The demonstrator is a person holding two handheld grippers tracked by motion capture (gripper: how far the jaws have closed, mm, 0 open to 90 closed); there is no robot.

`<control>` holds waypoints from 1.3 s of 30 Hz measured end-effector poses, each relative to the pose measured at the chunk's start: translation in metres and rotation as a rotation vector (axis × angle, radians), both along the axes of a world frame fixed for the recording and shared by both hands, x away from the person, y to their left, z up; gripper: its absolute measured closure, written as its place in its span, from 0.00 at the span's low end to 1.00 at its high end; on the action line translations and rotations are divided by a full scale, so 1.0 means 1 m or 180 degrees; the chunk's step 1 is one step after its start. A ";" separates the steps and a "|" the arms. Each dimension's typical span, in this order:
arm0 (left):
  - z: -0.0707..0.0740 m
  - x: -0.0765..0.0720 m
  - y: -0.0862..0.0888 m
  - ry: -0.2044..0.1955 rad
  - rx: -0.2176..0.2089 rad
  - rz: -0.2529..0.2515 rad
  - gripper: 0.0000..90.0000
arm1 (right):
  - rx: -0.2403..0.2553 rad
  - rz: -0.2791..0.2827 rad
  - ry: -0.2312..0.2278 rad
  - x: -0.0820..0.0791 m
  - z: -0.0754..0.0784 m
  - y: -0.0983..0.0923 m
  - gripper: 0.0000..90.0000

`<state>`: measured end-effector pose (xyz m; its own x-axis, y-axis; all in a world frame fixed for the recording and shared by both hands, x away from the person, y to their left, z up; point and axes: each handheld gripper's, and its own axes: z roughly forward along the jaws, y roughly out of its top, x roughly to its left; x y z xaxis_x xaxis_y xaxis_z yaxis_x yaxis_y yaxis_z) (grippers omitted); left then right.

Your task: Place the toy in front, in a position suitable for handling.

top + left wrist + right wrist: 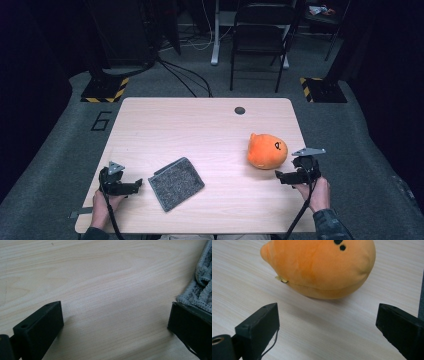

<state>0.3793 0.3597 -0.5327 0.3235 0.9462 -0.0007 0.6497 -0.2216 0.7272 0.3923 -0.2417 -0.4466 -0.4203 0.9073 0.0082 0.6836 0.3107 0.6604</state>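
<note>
Holding both grippers with fingers spread wide, gripping nothing: left gripper (pixel 115 322) resting just beside the grey cloth (pixel 200 285), right gripper (pixel 327 327) facing the orange plush toy (pixel 322 267) lying just ahead on the table (pixel 200 125).

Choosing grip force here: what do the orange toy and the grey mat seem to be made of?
Orange toy: seemingly soft plush, with a fuzzy matte nap, a stitched seam and a small sewn tag. Grey mat: likely knitted or chenille-like fabric, with looped, ribbed texture and a bound edge.
</note>
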 end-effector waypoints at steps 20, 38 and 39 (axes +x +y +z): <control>0.000 0.000 0.000 -0.0001 -0.0001 -0.0004 0.00 | 0.0101 -0.0048 -0.0139 0.041 0.014 0.012 0.04; 0.000 0.000 0.000 0.0008 0.0004 -0.0008 0.00 | 0.0068 -0.0073 -0.0075 0.070 -0.002 0.026 0.24; 0.000 0.000 0.000 0.0008 0.0005 -0.0009 0.00 | 0.0062 -0.0060 -0.0057 0.070 -0.003 0.026 0.28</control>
<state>0.3792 0.3599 -0.5324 0.3261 0.9453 0.0001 0.6510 -0.2246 0.7251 0.4619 -0.2157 -0.4496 -0.4034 0.9148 0.0185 0.6772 0.2849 0.6784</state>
